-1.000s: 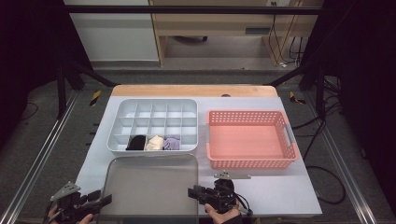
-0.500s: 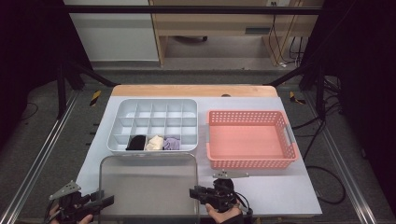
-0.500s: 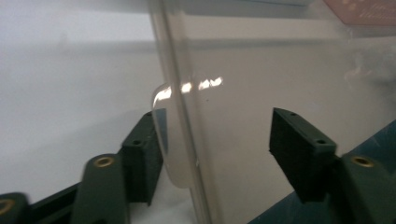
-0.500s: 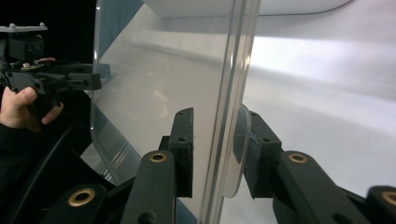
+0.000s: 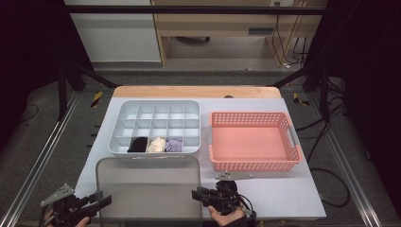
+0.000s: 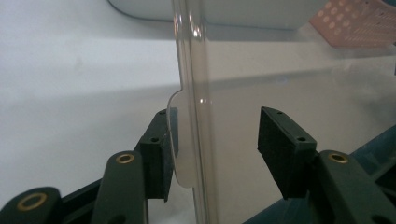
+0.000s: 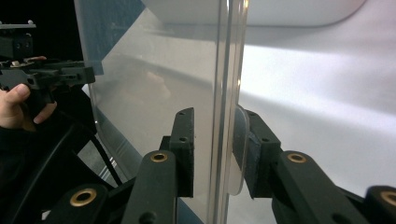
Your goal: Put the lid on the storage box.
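Standing near the table's front edge, the clear plastic lid [image 5: 148, 187] sits just before the grey divided organizer [image 5: 156, 126]. The right gripper [image 7: 212, 142] straddles its right rim, one pad on the rim's tab, the other with a slight gap. The left gripper [image 6: 215, 140], jaws just closing, brackets the left rim, not yet pinching. A pink basket [image 5: 254, 141] sits right.

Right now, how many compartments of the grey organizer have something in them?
3, all in the near row of the grey organizer: a black item, a cream item beside it, then a lilac item. The other compartments look empty.
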A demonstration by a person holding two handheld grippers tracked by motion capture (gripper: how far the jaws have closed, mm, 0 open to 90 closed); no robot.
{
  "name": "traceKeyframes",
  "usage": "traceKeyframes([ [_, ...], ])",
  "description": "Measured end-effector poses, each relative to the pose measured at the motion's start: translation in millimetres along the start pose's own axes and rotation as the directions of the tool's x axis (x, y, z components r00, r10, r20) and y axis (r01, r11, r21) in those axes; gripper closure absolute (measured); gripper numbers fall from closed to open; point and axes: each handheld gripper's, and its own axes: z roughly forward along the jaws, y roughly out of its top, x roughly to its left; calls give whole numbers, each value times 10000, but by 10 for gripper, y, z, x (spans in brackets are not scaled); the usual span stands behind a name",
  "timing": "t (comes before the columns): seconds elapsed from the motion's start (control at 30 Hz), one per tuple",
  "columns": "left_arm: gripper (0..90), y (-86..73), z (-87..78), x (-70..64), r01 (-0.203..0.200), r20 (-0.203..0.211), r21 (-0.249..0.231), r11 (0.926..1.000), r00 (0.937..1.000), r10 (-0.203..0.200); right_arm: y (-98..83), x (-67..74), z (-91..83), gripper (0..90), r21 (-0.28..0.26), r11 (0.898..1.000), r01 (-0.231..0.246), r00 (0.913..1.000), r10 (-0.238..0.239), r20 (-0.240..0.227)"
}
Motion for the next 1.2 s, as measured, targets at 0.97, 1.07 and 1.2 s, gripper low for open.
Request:
traceKeyframes([
  [0.97,505,924,58,-167,-670,179,-1956,9784,9973,718,789,49,-325,659,-2029,9721,1176,9921,-1061,666],
  [1.07,505,1003,108,-165,-737,110,-2079,9754,9969,777,858,5,-312,651,-2125,9708,1112,9925,-975,743],
  [1.2,509,1098,148,-154,-701,142,-2295,9708,9971,754,942,-45,-290,643,-2175,9693,1146,9914,-975,878],
])
